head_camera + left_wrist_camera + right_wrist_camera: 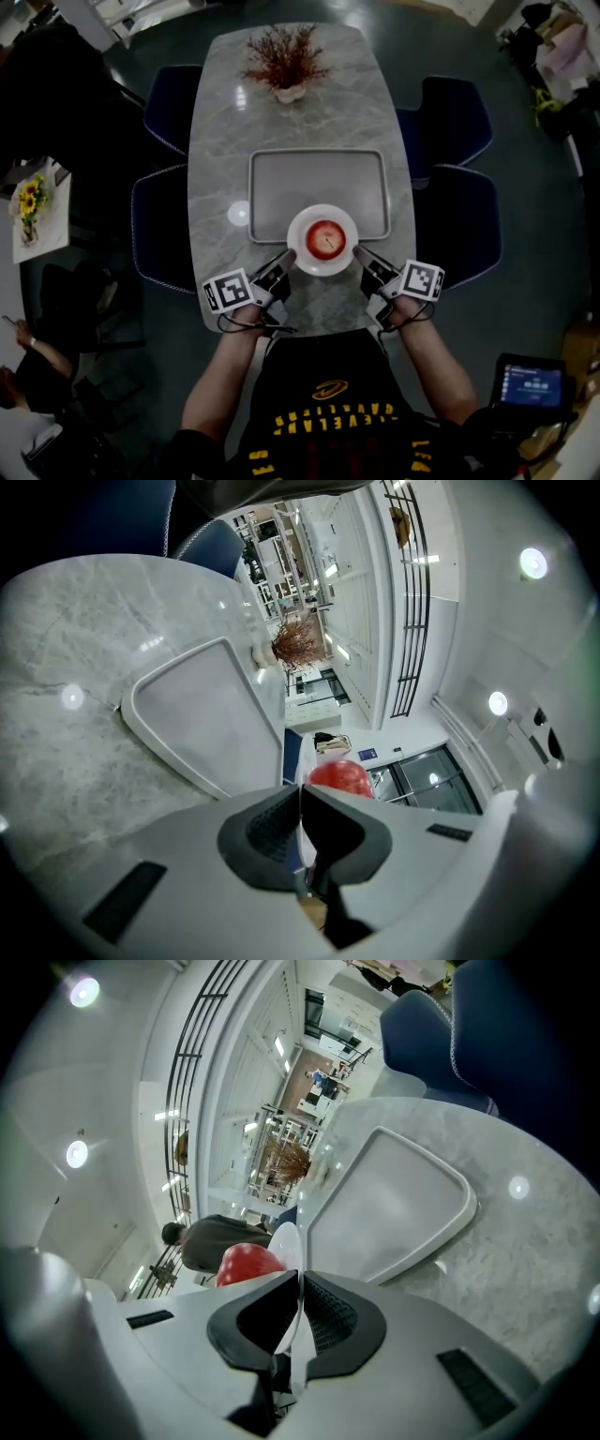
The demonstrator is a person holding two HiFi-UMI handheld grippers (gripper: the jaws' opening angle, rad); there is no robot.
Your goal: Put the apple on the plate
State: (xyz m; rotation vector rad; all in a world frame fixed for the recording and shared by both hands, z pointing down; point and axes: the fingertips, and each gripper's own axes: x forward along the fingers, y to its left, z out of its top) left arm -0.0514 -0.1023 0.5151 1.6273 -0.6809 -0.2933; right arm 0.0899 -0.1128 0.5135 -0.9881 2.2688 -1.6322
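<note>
One apple [325, 238], stem end up, sits on one plate [298, 225]. The jaws of the left gripper [286, 258] and the right gripper [361, 255] clamp opposite sides of its rim.

Red on white, over grey marble

The apple [325, 238] is red with a paler patch on top, on a plain white plate [322, 267]. The table [220, 122] is grey with light marble veining, the tray [309, 178] flat matt grey, the chairs [159, 230] dark blue. The dried sprigs [284, 54] are rust-red. The left gripper [284, 257] and right gripper [362, 254] carry black-and-white square markers. The person's shirt [323, 394] is black with yellow lettering.
</note>
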